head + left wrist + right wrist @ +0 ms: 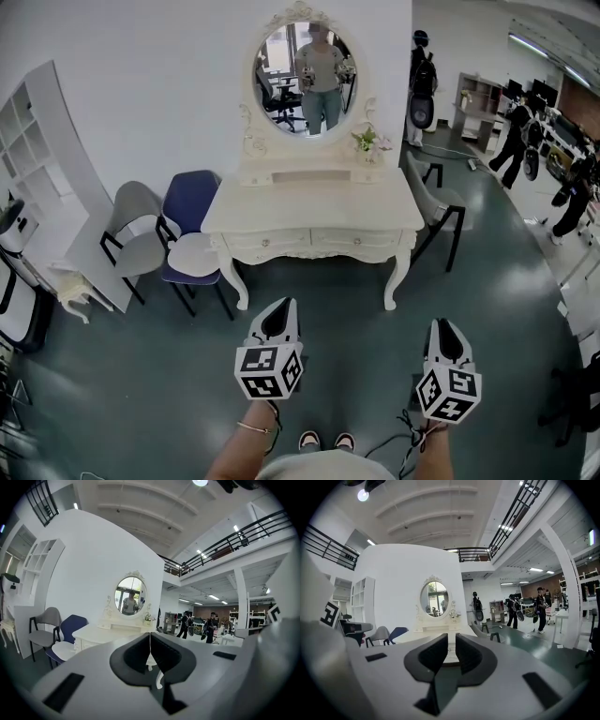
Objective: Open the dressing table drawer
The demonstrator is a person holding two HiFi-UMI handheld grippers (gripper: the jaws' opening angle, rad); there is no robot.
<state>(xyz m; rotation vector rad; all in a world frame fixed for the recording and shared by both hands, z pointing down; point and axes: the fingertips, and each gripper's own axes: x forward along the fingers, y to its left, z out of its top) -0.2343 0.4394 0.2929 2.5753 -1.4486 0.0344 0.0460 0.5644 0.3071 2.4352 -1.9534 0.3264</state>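
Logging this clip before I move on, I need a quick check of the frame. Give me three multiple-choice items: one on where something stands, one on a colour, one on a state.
1. Where do the flowers stand?
A. On the floor
B. On the dressing table, right of the mirror
C. On a chair seat

2. What colour is the back of the chair nearest the table's left end?
A. Red
B. Dark blue
C. Yellow

3. How are the table's drawers?
A. Pulled out
B. Taken away
C. Shut

Answers:
1 B: the head view shows them on the tabletop by the mirror's frame.
2 B: its back is dark blue, next to a grey chair.
3 C: the drawer fronts sit flush under the top.
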